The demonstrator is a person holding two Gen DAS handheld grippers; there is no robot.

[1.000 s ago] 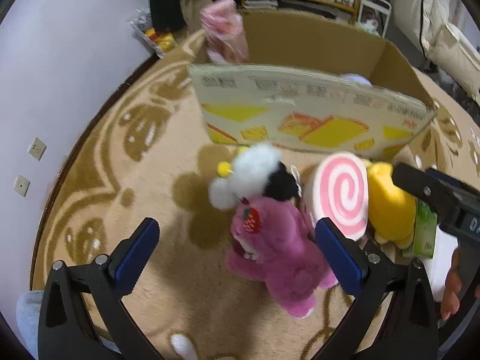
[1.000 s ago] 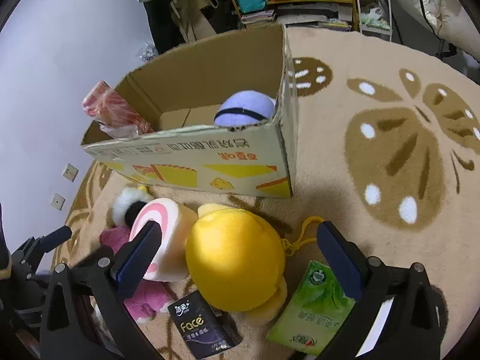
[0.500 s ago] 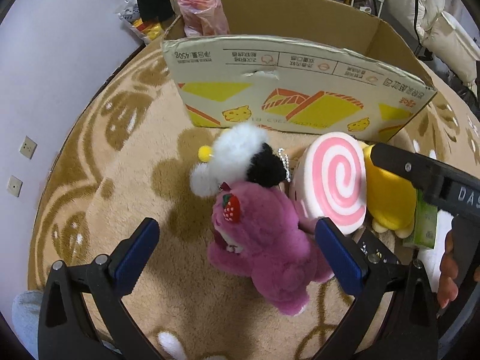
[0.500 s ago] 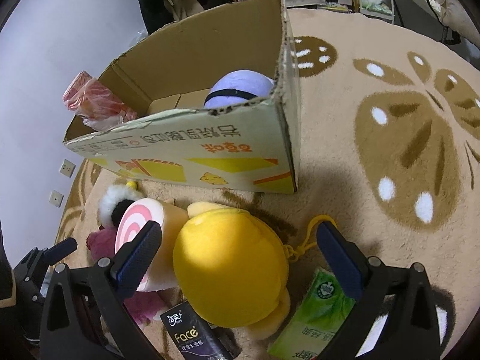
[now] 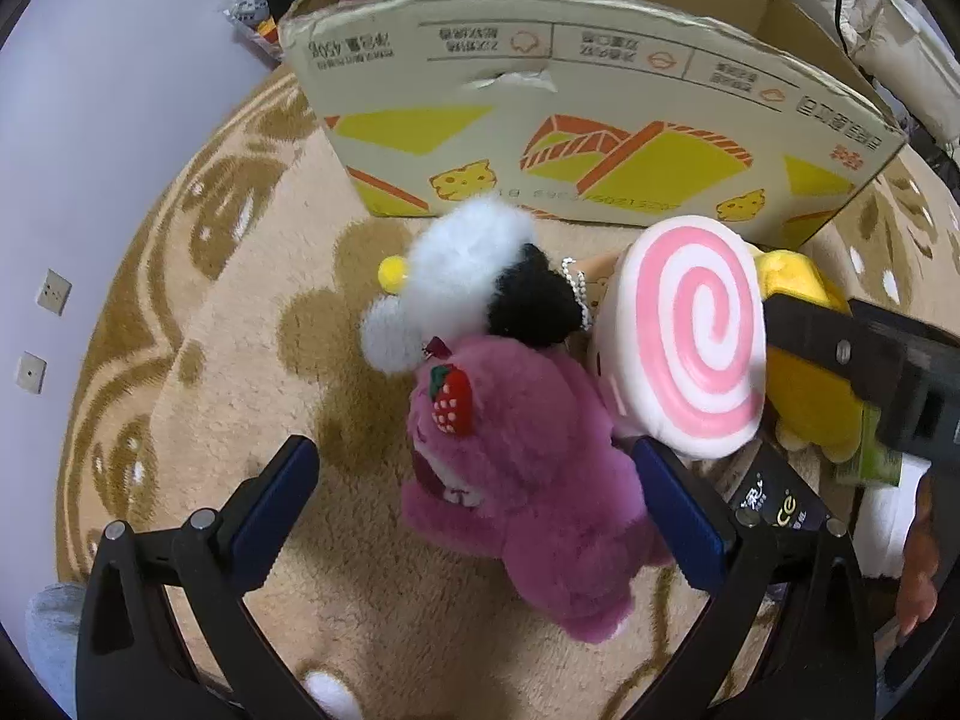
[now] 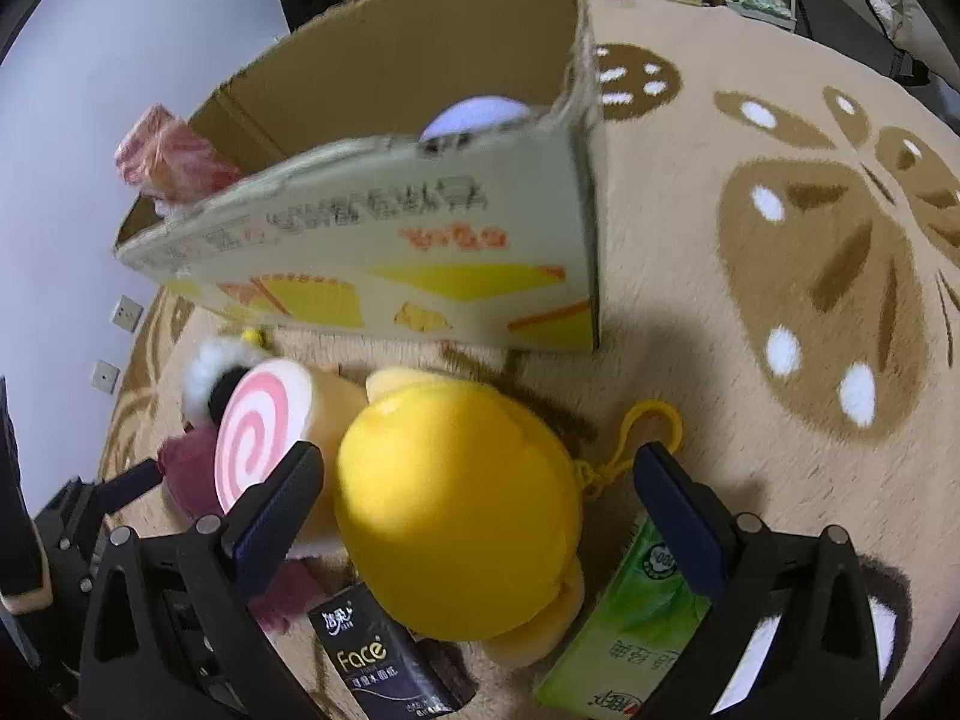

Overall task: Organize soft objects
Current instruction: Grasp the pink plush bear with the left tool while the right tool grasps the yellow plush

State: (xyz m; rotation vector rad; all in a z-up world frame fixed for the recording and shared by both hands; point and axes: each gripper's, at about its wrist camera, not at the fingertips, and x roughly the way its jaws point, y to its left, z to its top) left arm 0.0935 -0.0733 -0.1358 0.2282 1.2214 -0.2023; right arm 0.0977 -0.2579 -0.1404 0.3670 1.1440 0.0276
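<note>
Both my claws released: left gripper (image 5: 474, 510) straddles pink plush bear (image 5: 528, 480), right gripper (image 6: 474, 516) yellow plush (image 6: 456, 510). Cardboard box (image 6: 420, 228) holds perhaps two items; most remain outside.

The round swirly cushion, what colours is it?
Pink and white spiral on the round cushion, clearest in the left wrist view.

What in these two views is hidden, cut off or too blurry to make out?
- Cardboard box interior: left wrist view, hidden behind its near wall.
- Purple ball in the box: right wrist view, only its top shows over the rim.
- Box lettering: right wrist view, motion-blurred.
- Green tissue pack: right wrist view, cut by the bottom edge and the right hand-held gripper.
- Pink plush: right wrist view, mostly behind the swirl cushion.
</note>
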